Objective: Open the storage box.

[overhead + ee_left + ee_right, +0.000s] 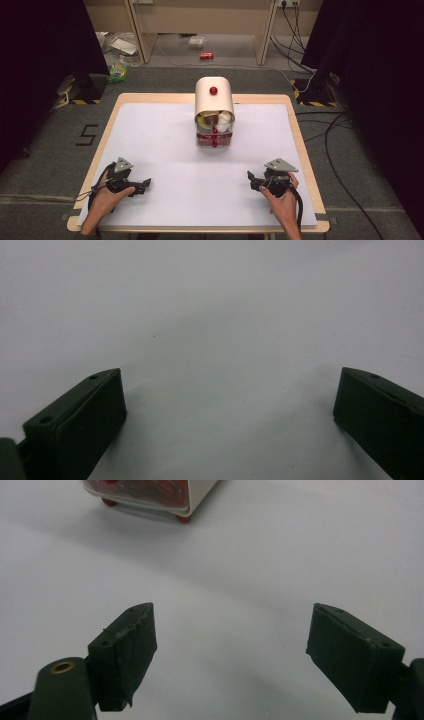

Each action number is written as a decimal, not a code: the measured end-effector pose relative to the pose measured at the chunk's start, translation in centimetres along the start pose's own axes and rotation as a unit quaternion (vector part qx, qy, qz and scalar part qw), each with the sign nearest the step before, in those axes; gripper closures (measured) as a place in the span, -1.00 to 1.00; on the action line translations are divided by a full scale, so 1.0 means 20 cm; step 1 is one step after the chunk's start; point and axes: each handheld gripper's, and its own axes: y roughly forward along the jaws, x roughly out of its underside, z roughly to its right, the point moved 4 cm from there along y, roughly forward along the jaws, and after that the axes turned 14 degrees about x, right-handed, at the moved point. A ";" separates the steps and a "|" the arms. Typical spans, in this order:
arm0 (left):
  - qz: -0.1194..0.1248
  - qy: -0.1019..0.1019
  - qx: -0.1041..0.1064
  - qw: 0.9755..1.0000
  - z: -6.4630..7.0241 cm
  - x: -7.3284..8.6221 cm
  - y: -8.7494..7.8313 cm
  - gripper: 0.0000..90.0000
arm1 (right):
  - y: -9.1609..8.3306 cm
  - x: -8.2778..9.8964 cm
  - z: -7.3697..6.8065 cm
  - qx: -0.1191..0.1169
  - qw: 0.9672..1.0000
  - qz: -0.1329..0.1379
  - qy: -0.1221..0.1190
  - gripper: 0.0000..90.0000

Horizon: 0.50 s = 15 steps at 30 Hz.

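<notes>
Stands upright well ahead of both sets of fingers: a small cream bread-bin-shaped container point(214, 112) with a rounded roll-top and a red knob on its crown, long axis vertical, open front facing the person, light and brown items in the upper compartment, red contents behind a clear lower drawer with a red knob. Sits roughly midway between the two grippers, far from either. Seen again past the right gripper point(230, 645) tips, up and to the left, as the bin's lower corner point(150, 497) with red feet. Spread wide, right fingers point(127, 650), nothing between them, bare sheet below. Likewise wide apart and empty, the left gripper point(227, 410), fingers point(92, 415) low over plain white surface. Underneath everything, a white sheet on a wood-edged table point(295, 130). Around it, grey carpet, black curtains either side, cables on the floor, a red can point(206, 55) lying beyond.
</notes>
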 end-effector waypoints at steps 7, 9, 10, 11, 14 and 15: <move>0.000 0.000 0.000 1.000 0.00 0.00 0.00 -1.00 | 0.00 -0.05 -0.01 -0.002 1.000 0.010 0.001 -0.55; 0.000 0.000 0.000 1.000 0.00 0.00 0.00 -1.00 | 0.00 -0.05 -0.01 -0.003 1.000 0.011 0.000 -0.54; 0.000 0.000 0.000 1.000 0.00 0.00 0.00 -1.00 | 0.00 -0.06 -0.01 -0.004 1.000 0.012 0.000 -0.54; 0.000 0.000 0.000 1.000 0.00 0.00 0.00 -1.00 | 0.00 -0.06 -0.02 -0.004 1.000 0.011 0.001 -0.54; 0.000 0.000 0.000 1.000 0.00 0.00 0.00 -1.00 | -0.01 -0.07 -0.02 -0.004 1.000 0.013 0.000 -0.53; 0.000 0.000 0.000 1.000 0.00 0.00 0.00 -1.00 | -0.01 -0.08 -0.02 -0.005 1.000 0.017 -0.001 -0.52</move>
